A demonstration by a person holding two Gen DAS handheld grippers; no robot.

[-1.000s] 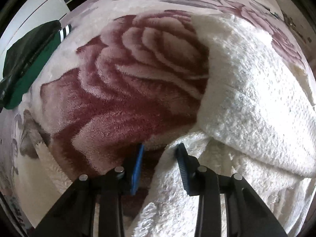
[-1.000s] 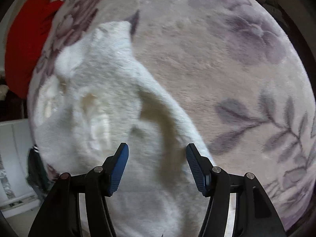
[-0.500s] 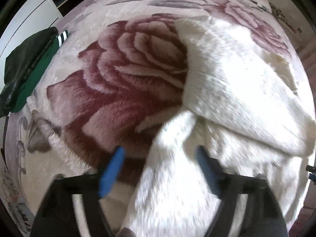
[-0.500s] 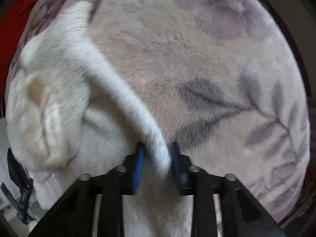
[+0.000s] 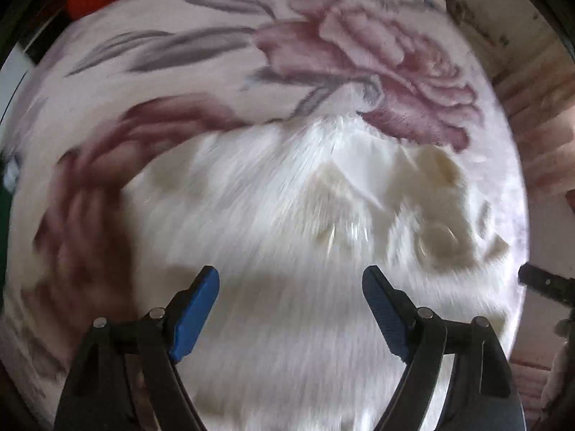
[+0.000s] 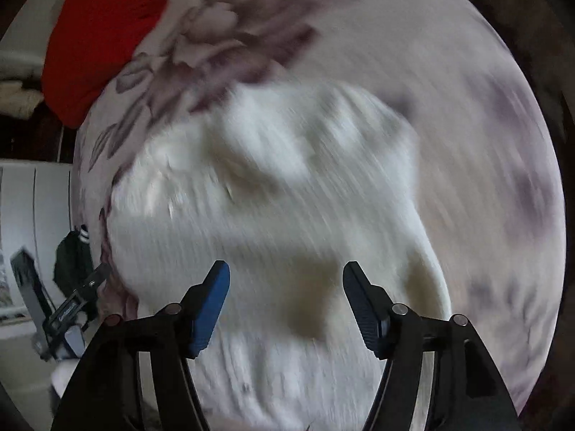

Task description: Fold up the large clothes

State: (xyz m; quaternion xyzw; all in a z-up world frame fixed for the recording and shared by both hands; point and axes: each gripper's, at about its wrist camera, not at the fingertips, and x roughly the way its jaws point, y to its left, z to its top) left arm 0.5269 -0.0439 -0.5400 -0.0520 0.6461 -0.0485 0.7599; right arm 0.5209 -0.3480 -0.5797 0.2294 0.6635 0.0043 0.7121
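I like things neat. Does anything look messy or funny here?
Yes. The white fleece lies rumpled on the blanket, bunched into lumps at one end, not folded flat. Both pictures are blurry, so finer detail is unclear.

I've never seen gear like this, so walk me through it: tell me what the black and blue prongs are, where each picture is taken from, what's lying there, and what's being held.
No robot here: a person holds a hand tool in each hand, each with two blue-padded fingers and a wide-angle camera looking out along them. That is why both pictures look round and bulged.

One picture comes from the left gripper, the other from the right gripper. Both have their fingers spread apart and hold nothing at this moment.

Under both lies a fluffy white garment, the large piece being folded. It rests on a plush blanket printed with roses. A red cloth sits at the far edge, and a dark green garment at the side. The blur comes from movement.
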